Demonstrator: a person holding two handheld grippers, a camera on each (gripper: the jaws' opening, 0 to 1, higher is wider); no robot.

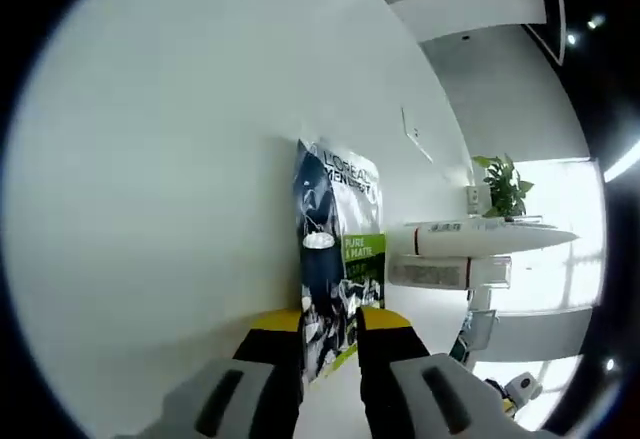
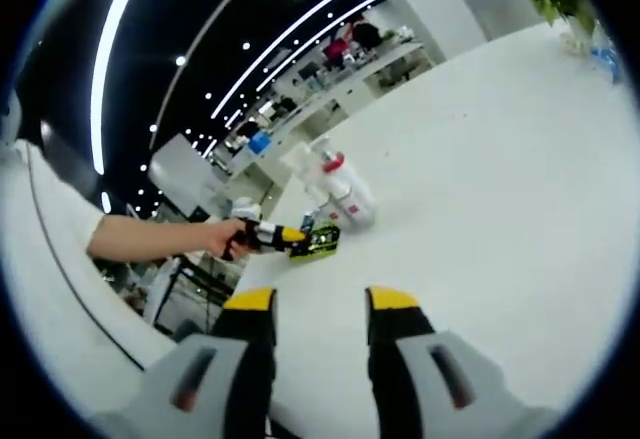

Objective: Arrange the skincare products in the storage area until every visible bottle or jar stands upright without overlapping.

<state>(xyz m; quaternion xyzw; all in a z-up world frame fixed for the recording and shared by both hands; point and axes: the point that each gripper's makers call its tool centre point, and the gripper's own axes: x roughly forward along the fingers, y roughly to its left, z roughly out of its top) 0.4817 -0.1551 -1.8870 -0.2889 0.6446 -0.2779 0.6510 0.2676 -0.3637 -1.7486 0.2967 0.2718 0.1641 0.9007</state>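
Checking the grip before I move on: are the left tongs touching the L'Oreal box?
Touching. In the left gripper view, the L'Oreal box sits between the left tongs, its lower end pinched by both yellow-tipped fingers.

In the left gripper view, a box (image 1: 335, 279) sits between the left gripper (image 1: 330, 344) jaws, above a table (image 1: 150, 209). In the right gripper view, bottles (image 2: 335, 189) lie on the table just beyond that box.

left gripper view close on box (image 1: 338, 259), rolled sideways; right gripper view farther back, same box (image 2: 316, 242) across table (image 2: 480, 179).
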